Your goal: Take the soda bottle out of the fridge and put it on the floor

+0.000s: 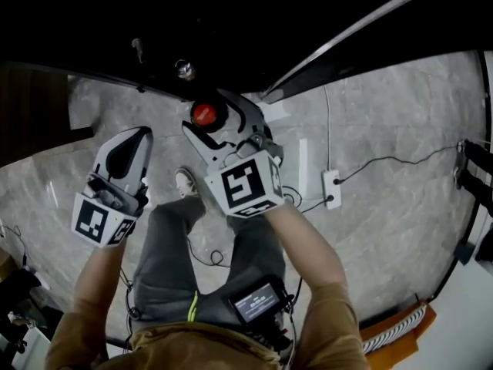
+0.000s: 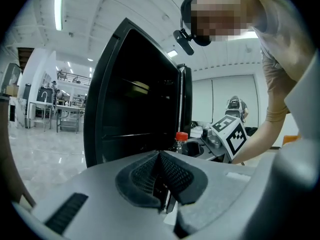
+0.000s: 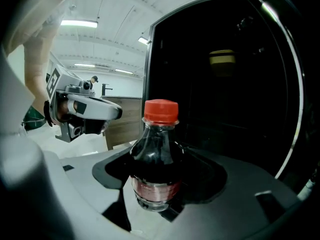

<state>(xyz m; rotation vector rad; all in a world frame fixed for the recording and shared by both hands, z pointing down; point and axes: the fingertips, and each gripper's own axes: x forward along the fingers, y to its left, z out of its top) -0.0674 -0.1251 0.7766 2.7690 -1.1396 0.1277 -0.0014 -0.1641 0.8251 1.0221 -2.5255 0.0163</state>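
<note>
A small dark soda bottle [image 3: 157, 164] with a red cap [image 1: 206, 113] stands upright between the jaws of my right gripper [image 1: 218, 126], which is shut on it. It hangs in the air in front of the black fridge [image 3: 225, 84], whose door [image 2: 130, 94] stands open. The red cap [image 2: 181, 136] also shows past the fridge door in the left gripper view. My left gripper [image 1: 129, 149] is to the left of the bottle, apart from it, with its jaws shut and nothing between them.
Grey marble floor [image 1: 385, 129] lies below. A white power strip [image 1: 332, 189] with cables lies on the floor at the right. The person's legs and a shoe [image 1: 185, 182] stand under the grippers. An orange-edged mat [image 1: 400, 326] lies at the lower right.
</note>
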